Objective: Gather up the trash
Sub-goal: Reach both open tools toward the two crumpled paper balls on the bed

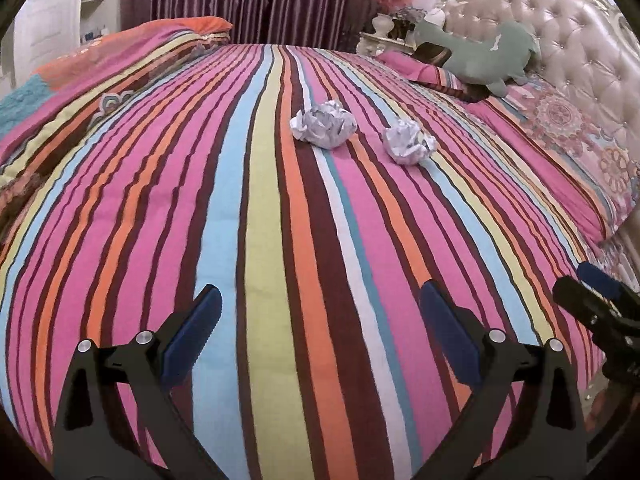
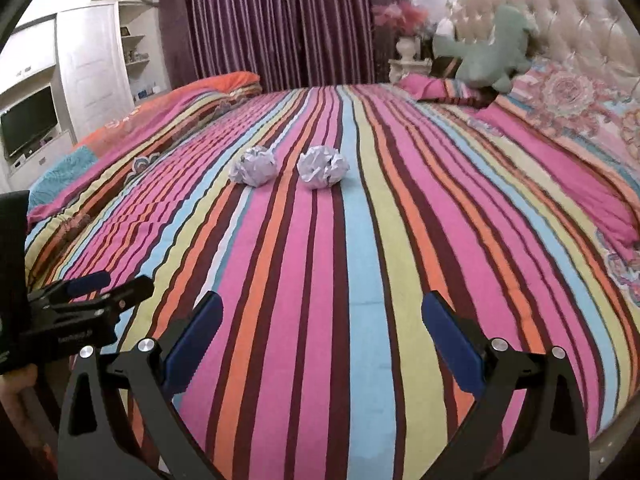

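Two crumpled white paper balls lie side by side on the striped bedspread [image 1: 280, 240]. In the left wrist view the left ball [image 1: 324, 124] and the right ball [image 1: 409, 141] are far ahead. In the right wrist view they show as left ball [image 2: 254, 165] and right ball [image 2: 322, 167]. My left gripper [image 1: 320, 308] is open and empty above the near part of the bed. My right gripper [image 2: 322, 312] is open and empty, also well short of the balls. Each gripper shows at the edge of the other's view: the right one [image 1: 588, 284] and the left one [image 2: 108, 284].
A green plush toy [image 1: 488, 56] lies on pillows by the tufted headboard [image 1: 580, 48] at the right. A folded orange quilt [image 1: 160, 36] is at the far left. Purple curtains [image 1: 256, 0] and a nightstand with a vase [image 1: 382, 26] stand behind. A TV [image 2: 28, 124] is left.
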A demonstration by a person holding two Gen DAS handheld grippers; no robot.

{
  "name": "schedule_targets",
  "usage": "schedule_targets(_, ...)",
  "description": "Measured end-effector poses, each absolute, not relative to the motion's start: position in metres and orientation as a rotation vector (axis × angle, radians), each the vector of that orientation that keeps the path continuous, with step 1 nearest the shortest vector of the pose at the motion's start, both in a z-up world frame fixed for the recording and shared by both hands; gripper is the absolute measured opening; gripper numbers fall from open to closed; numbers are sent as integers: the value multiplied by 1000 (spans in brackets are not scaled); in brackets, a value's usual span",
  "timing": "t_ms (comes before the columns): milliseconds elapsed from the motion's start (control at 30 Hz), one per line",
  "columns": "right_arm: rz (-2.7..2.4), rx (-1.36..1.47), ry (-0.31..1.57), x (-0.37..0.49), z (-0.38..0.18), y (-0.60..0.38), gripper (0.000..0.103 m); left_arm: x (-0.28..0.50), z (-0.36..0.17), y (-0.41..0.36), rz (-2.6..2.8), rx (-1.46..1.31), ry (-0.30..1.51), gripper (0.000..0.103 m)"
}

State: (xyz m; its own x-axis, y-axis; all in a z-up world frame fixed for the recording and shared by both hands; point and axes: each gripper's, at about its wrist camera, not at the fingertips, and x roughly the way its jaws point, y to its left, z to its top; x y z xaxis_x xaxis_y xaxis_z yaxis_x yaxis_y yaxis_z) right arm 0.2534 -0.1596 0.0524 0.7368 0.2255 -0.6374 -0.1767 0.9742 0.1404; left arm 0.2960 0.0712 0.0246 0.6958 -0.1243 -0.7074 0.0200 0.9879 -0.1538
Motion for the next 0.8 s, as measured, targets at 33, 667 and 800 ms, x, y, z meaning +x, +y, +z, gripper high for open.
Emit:
schedule_targets(33, 221, 70, 711, 258, 52, -160, 95, 303, 24, 71, -81, -137, 800, 96)
schedule_targets(667, 170, 90, 779, 344, 40, -175, 95, 408, 19, 61, -131, -113, 798, 96)
schedule_targets(800, 171, 91, 802, 354, 34, -176, 95, 420, 12, 60, -146, -118, 816, 96)
